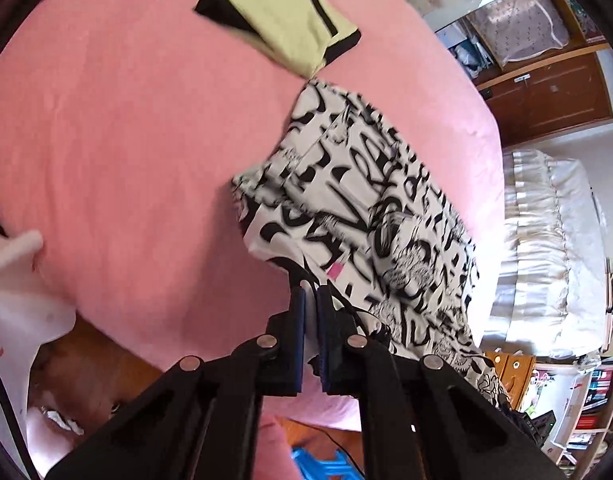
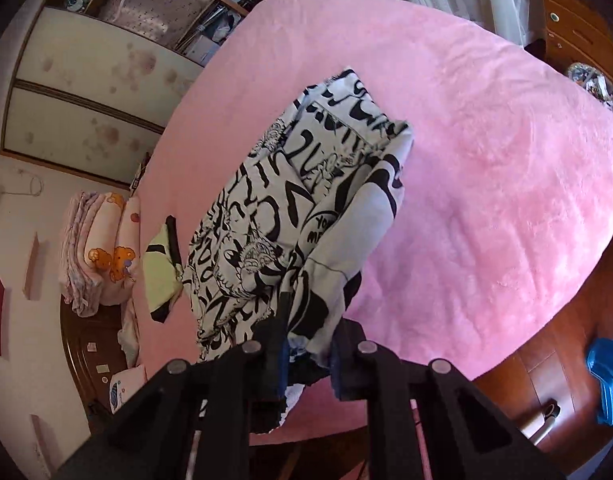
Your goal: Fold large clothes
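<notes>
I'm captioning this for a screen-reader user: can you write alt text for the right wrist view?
The right claw is shut on a bunched edge of a black-and-white printed garment, which trails from it onto a pink blanket. A folded yellow and black garment lies on the blanket at the left.

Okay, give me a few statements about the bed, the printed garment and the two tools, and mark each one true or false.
1. The left tool is clamped on an edge of the black-and-white printed garment. True.
2. The right tool is empty. False: bunched fabric of the same garment sits between its fingers.
3. The bed cover is blue. False: it is pink.
4. A folded yellow and black garment lies on the bed beyond the printed one. True.
</notes>
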